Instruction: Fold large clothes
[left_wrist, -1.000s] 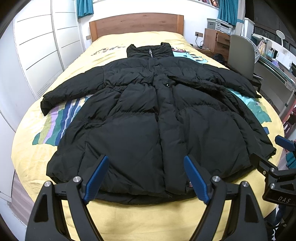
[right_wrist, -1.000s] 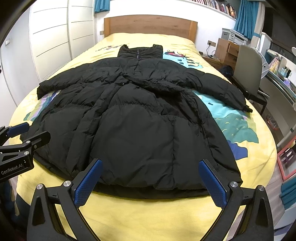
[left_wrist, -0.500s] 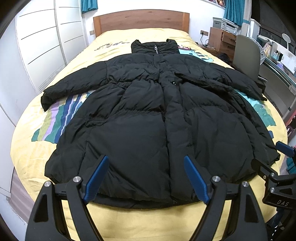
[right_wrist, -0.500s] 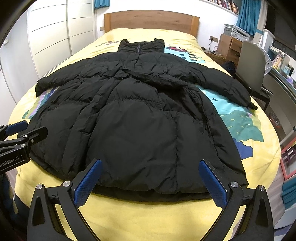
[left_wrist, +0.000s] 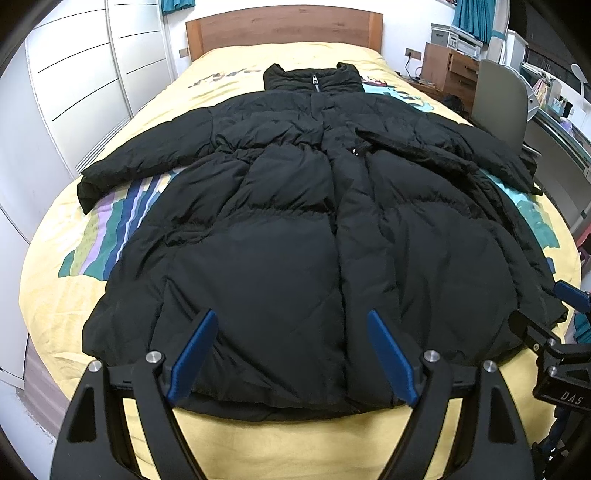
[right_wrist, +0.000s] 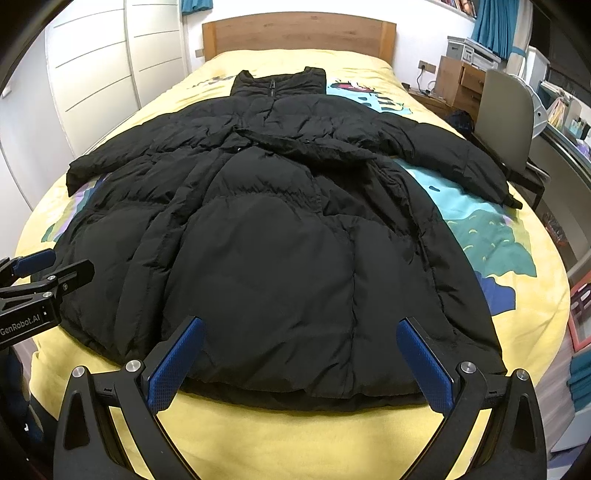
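1. The black puffer coat (left_wrist: 295, 236) lies spread flat on the bed (left_wrist: 306, 439), collar toward the headboard, hem at the foot edge. Its slippery bulk could spring back out of any fold.
2. Both sleeves reach toward the bed's side edges; a careless pull could drag one off.
3. The left tool (left_wrist: 291, 354) and right tool (right_wrist: 299, 363) hover with jaws apart, empty, above the hem; a shallow pinch may catch only the top layer.

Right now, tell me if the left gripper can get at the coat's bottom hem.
Probably yes. The left gripper is open, poised above the hem of the black coat, and nothing lies between them on the bed.
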